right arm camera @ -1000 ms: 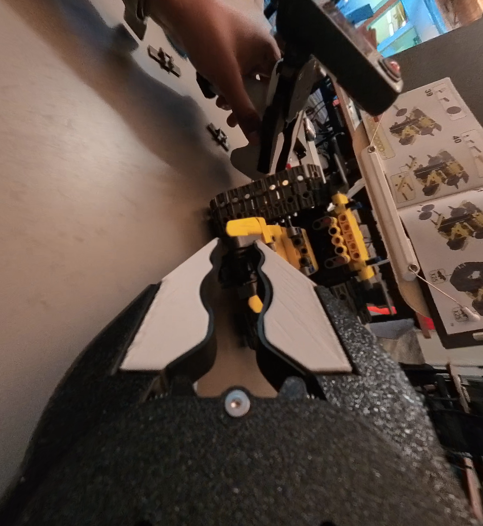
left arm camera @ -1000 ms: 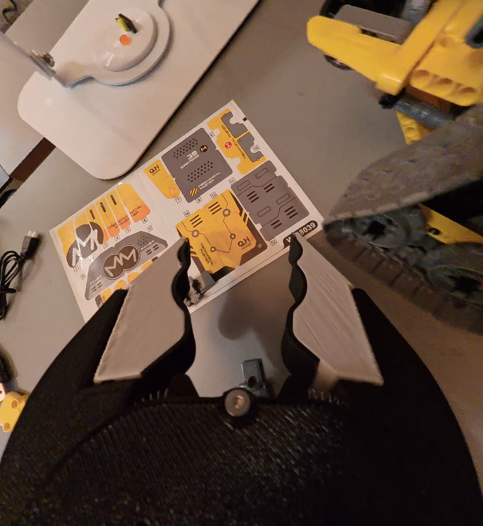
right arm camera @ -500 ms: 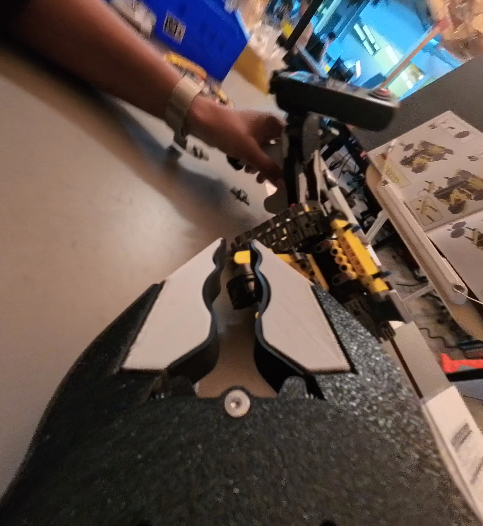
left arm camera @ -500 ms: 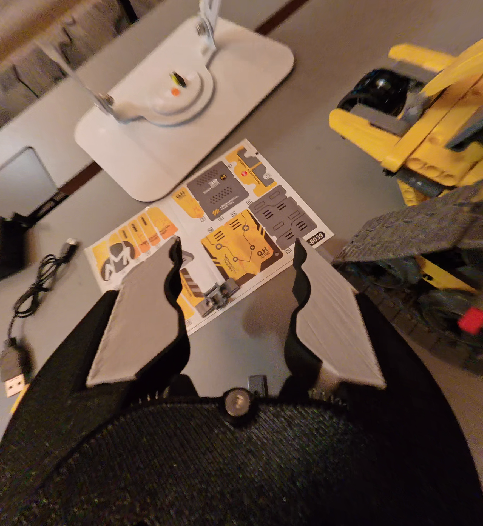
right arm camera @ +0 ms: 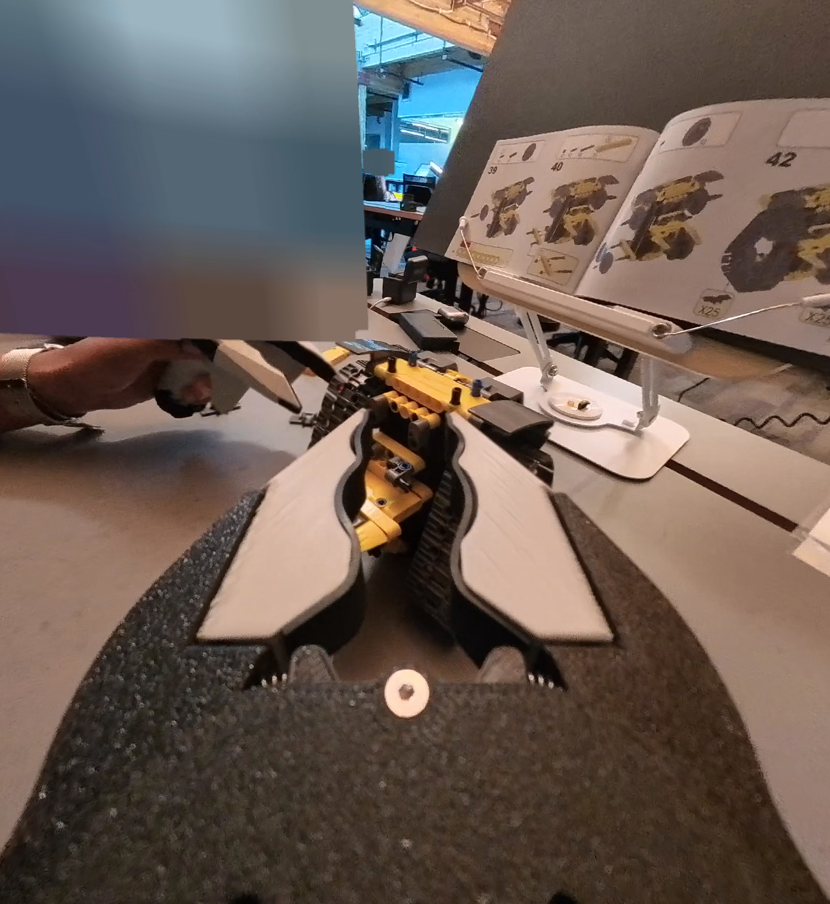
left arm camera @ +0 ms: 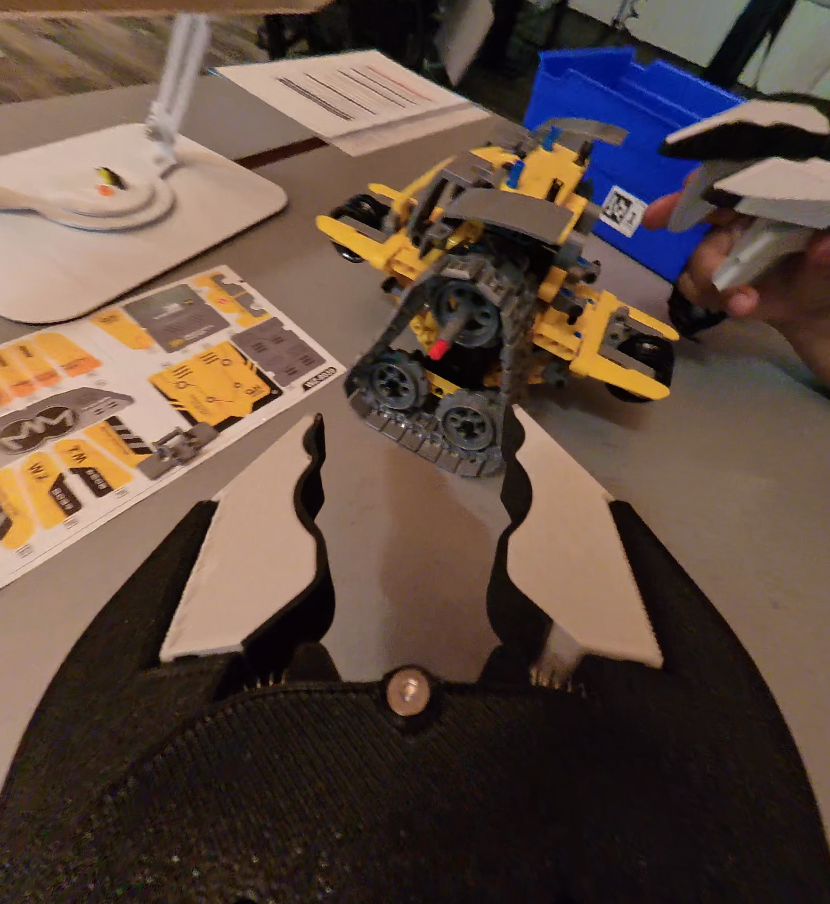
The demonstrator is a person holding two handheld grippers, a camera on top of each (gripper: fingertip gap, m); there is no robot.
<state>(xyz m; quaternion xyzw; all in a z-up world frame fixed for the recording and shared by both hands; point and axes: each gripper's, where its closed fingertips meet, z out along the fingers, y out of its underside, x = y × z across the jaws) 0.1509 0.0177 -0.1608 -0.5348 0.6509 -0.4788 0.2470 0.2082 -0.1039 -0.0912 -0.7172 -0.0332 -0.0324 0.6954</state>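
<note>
At the centre of the left wrist view, the left gripper (left arm camera: 415, 430) hangs with its jaws wide apart and empty above the grey tabletop (left arm camera: 697, 513), its tips just short of the yellow-and-grey brick-built tracked vehicle (left arm camera: 496, 313), which is tipped up on one dark track. Left of it lies a yellow-and-grey sticker sheet (left arm camera: 109, 401), with a white book-stand base (left arm camera: 109, 235) above and a blue plastic bin (left arm camera: 648, 146) at upper right. Across the right wrist view's middle, the right gripper (right arm camera: 405, 425) has its jaws clamped on the vehicle's yellow beams and black track. An open instruction booklet (right arm camera: 672, 205) rests on the stand at upper right.
</note>
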